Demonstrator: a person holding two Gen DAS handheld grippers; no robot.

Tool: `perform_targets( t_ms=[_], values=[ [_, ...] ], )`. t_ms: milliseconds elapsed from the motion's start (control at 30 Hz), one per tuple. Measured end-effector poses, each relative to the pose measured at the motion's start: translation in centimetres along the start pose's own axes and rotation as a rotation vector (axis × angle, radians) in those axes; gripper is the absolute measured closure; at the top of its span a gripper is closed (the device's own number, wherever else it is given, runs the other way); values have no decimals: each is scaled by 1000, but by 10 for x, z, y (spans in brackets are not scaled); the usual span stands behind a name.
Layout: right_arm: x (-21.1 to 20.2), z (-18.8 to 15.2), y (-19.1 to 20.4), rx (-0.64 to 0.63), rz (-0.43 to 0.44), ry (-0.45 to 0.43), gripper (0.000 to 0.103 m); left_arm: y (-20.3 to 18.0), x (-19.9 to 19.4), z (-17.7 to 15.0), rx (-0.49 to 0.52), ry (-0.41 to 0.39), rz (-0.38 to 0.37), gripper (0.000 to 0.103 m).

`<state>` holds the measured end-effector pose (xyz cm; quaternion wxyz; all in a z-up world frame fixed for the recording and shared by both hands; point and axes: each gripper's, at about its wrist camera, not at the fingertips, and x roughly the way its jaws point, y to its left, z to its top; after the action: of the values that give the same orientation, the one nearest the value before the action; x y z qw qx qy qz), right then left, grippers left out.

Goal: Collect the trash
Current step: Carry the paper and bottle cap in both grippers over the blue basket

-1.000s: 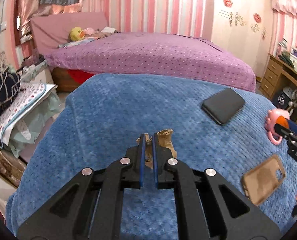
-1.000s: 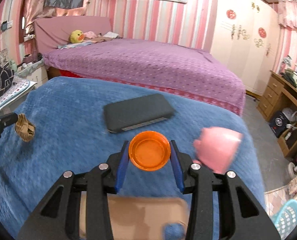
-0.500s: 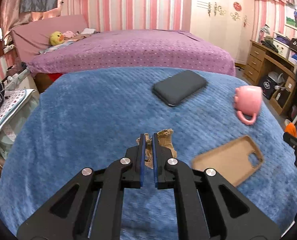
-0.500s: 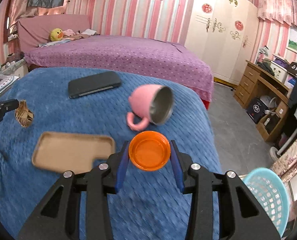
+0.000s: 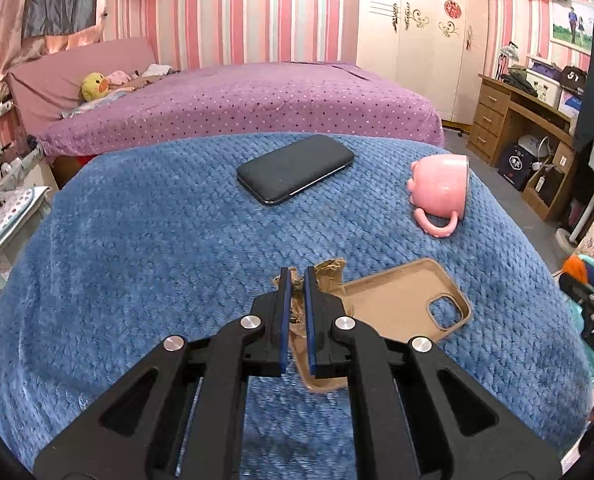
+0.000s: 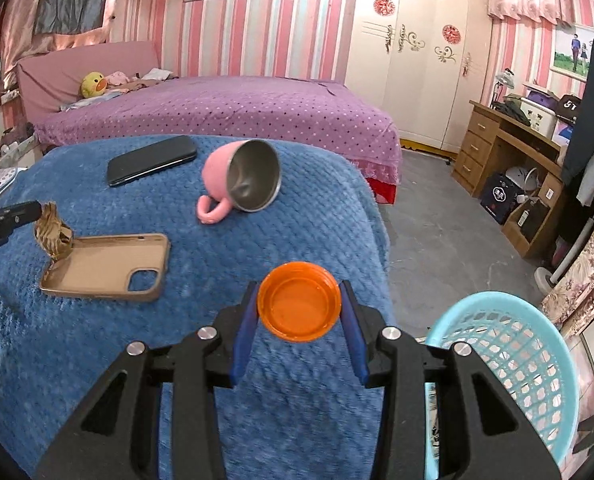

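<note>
Tilting downward over the blue blanket (image 5: 145, 248), the left claw (image 5: 297, 280) pinches a crumpled brown paper scrap (image 5: 331, 278) between nearly closed jaws, just above the near end of a tan phone case (image 5: 409, 300). The right claw (image 6: 299, 308), also angled down, clamps a round orange cap (image 6: 299, 307) by its rim, hollow side toward the camera, near the blanket's edge and beside a light blue basket (image 6: 509, 344) on the floor.
</note>
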<state>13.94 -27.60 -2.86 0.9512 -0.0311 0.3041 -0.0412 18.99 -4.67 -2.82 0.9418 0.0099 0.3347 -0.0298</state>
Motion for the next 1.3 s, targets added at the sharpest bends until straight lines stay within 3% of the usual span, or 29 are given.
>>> perform_targets(
  t_ms=[333,933,1167,1300],
  values=[
    [-8,-6,-44,68,-17,-11,63,-39,-2,-6,41,-13,-31,98],
    [-18,-30,-151,178,-155,2,63,-102,-23,-16,141,-64,-118,98],
    [-18,-39,-180,225,-167,8,63,-135,-26,-20,168,-67,-135,98],
    [-21,-47,-191,241,-178,5,63,-162,-32,-15,145,-65,-194,98]
  ],
)
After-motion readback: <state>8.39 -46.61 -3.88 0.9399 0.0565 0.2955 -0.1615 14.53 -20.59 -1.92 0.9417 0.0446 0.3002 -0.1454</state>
